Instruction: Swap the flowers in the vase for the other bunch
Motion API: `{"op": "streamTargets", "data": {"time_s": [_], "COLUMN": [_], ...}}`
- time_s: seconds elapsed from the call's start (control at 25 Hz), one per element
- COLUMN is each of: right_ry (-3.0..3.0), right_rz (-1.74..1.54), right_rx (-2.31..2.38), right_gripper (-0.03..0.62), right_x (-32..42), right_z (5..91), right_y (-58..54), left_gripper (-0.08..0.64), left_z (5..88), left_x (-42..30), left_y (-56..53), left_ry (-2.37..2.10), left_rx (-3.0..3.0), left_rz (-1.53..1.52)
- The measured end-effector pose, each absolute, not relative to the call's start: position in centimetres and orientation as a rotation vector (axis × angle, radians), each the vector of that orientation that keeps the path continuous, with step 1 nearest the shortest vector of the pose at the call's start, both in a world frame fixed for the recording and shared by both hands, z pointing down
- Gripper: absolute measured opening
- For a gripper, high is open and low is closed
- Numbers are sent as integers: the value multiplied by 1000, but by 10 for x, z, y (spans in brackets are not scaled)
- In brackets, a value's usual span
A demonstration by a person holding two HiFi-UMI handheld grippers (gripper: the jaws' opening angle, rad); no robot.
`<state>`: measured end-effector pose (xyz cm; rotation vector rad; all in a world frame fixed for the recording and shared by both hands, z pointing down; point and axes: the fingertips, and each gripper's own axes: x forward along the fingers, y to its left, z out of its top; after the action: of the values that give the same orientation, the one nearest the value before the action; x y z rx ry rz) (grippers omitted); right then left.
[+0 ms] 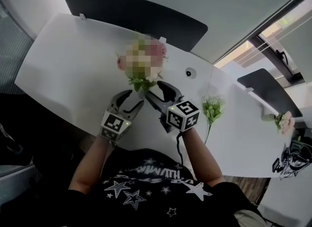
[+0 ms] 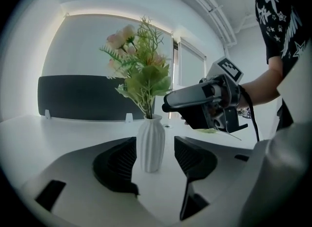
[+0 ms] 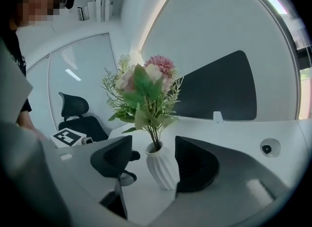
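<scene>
Head view, my claws: my left claw (image 1: pixel 132 98) and my right claw (image 1: pixel 155 90) both point in at the foot of the flowers (image 1: pixel 141 81), which stand on the white bench (image 1: pixel 63 74).
Head view, other bunch: the second bunch (image 1: pixel 212 110) lies flat on the bench, just right of my right claw.
Left gripper view, claw: my jaws are apart with the white ribbed vase (image 2: pixel 150 143) upright between them. There is a clear gap at the right jaw. The left jaw is close beside the vase, and I cannot tell if it touches.
Left gripper view, flowers: the stems sit in the vase neck.
Right gripper view, claw: my jaws are apart around the same vase. The left jaw stands clear. The right jaw is against the vase's side in the picture, but I cannot tell if it touches.
Right gripper view, behind: an office chair (image 3: pixel 78 116).
</scene>
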<state>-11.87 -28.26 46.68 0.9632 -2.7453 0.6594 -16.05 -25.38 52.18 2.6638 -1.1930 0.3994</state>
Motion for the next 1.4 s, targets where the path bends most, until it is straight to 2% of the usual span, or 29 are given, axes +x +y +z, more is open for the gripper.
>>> {"op": "streamTargets", "data": {"time_s": [0.32,0.96,1.24,1.4], "right_ry": [-2758,-2750,-2754,-2735], "right_rz": [626,618,621,599], "right_rx": [951,873,835,838], "right_gripper": [261,246,200,105], "right_x": [-123,-138,-145,-146], "right_z": [470,477,479,484], "right_y": [-293,-308,-309,-309], "left_gripper": [295,298,296,296], "left_z": [534,546,546,548], "left_x": [-138,-122,-122,-122], "left_y": [-271,-301,-302,-301], "left_ry": [-1059,-1061,-1046,-1041], "left_rx": [2743,2790,2794,2789], "left_rz": [450,424,406,399]}}
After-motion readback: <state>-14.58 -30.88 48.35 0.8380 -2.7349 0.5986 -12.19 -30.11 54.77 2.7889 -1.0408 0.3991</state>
